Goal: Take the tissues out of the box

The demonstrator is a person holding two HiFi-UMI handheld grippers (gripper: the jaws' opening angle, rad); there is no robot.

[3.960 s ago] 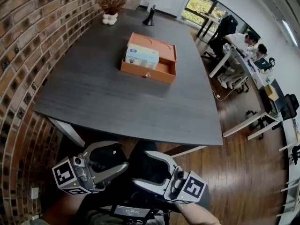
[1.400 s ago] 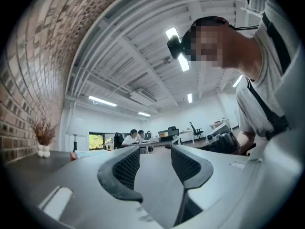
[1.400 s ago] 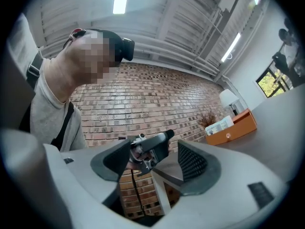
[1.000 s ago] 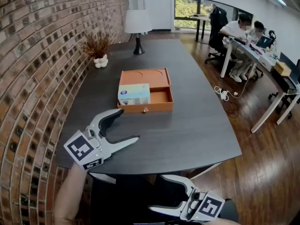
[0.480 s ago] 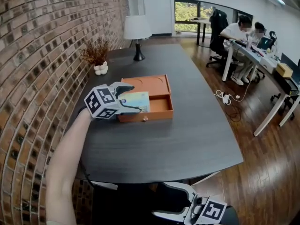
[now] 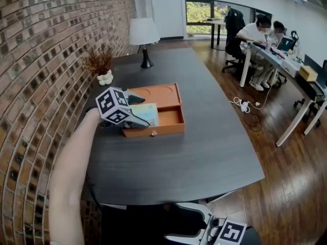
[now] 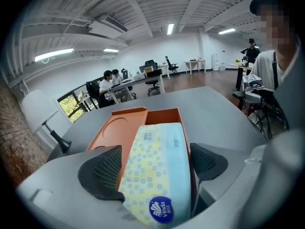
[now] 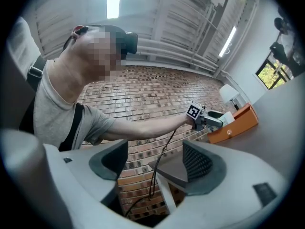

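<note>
Left claw (image 6: pixel 142 112): released; the jaws have just been opening and stand apart, one on each side of the tissue pack (image 6: pixel 148 114), with no pad pressing on it.
Right claw (image 6: pixel 173 222): released and empty, held low below the near edge of the bench (image 6: pixel 204 157).
Tissue pack: lies in the orange box (image 6: pixel 171 119), in the front compartment at its brick-wall end.
Box: stands about mid-bench, nearer the brick-wall edge; a small knob (image 6: pixel 153 133) shows on its front wall.
Left gripper view only: left claw (image 7: pixel 155 168) straddles the tissue pack (image 7: pixel 157 175). It shows the yellow dotted print, the pale blue band and a round blue label on the near end. One pad (image 7: pixel 104 171) lies just beside the pack; the other sits outside the box (image 7: pixel 162 117) wall.
Head view only: the marker cube and the forearm (image 6: pixel 71 177) cover the wall-side end of the box.
Right gripper view only: right claw (image 8: pixel 155 161) points past the bench edge at the left claw (image 8: pixel 205 116) and the box (image 8: pixel 238 120), seen from the side.
Surroundings: a lamp (image 6: pixel 143 34) and a dried plant (image 6: pixel 100 65) at the far end of the bench; brick wall (image 6: pixel 36 60) along one edge; people at desks (image 6: pixel 260 34) well apart.
</note>
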